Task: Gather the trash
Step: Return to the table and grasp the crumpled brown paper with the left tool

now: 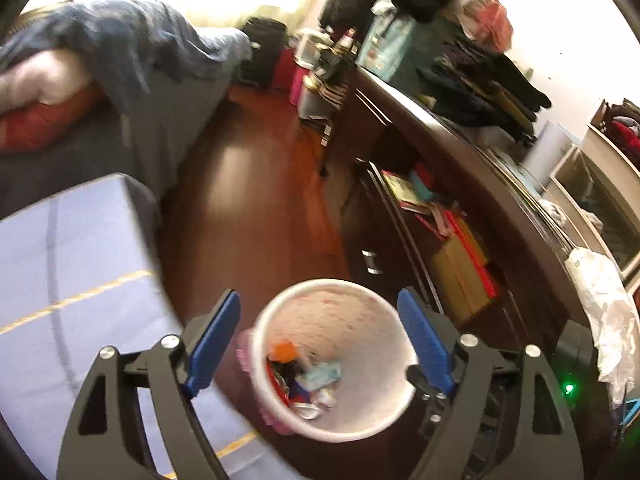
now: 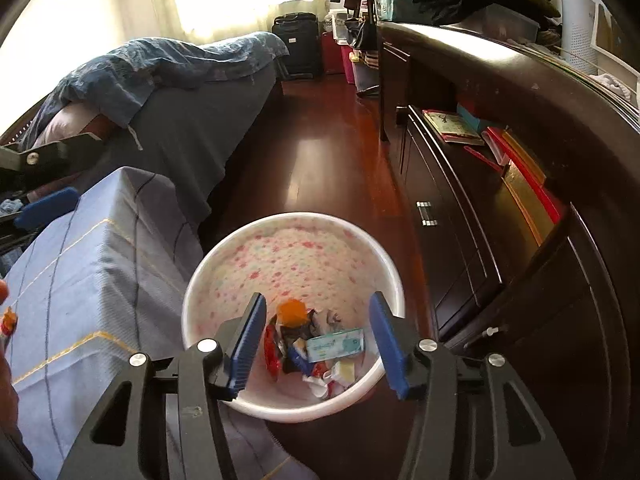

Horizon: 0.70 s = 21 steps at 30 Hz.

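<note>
Now | left tool [image 1: 320, 338], right tool [image 2: 318, 340]: both open, empty | over bin [image 2: 208, 280] | between bed [image 2: 100, 248], dresser [image 2: 520, 240]

No text, brand or number can be read in either view. The pale green packet [image 2: 336, 344] among the trash in the white bin [image 2: 384, 264] carries print, but it is too small and blurred to make out. The book cover [image 2: 452, 126] on the dresser shelf at right is equally illegible.
</note>
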Each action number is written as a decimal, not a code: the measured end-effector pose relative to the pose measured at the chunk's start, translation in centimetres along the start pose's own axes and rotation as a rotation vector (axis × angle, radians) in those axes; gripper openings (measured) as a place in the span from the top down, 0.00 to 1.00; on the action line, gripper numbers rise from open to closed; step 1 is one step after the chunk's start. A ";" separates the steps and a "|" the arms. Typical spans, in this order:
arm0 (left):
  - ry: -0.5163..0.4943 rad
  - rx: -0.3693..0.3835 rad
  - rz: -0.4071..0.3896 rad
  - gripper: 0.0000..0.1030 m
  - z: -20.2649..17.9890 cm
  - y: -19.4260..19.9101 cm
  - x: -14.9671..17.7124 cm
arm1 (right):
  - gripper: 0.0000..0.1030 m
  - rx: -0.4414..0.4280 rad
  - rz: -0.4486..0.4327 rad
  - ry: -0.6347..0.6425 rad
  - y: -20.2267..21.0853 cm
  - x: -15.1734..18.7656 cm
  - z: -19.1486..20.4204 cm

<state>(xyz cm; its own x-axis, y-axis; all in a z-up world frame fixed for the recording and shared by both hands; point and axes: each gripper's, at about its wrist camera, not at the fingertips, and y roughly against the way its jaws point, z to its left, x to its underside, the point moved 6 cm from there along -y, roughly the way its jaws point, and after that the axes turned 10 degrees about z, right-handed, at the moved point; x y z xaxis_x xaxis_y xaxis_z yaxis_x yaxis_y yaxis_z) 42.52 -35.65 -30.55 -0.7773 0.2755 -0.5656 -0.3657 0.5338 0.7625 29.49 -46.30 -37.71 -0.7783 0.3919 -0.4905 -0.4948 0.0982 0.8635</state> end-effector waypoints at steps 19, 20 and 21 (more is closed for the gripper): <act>0.359 -0.529 -0.115 0.11 20.9 17.5 10.3 | 0.30 -0.284 -0.009 0.308 6.5 4.7 17.9; 0.378 -0.544 -0.116 0.11 21.8 18.1 10.9 | 0.30 -0.294 -0.006 0.331 6.7 5.2 19.0; 0.418 -0.572 -0.123 0.11 23.7 19.4 12.0 | 0.30 -0.302 -0.003 0.348 6.9 5.4 19.8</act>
<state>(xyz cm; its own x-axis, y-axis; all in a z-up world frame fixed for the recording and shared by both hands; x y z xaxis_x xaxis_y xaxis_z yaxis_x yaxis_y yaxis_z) 38.27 -3.02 -29.99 -0.8026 -0.1504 -0.5773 -0.5848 0.0069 0.8112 29.53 -25.37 -32.13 -0.8344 0.0567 -0.5482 -0.5479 -0.1923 0.8141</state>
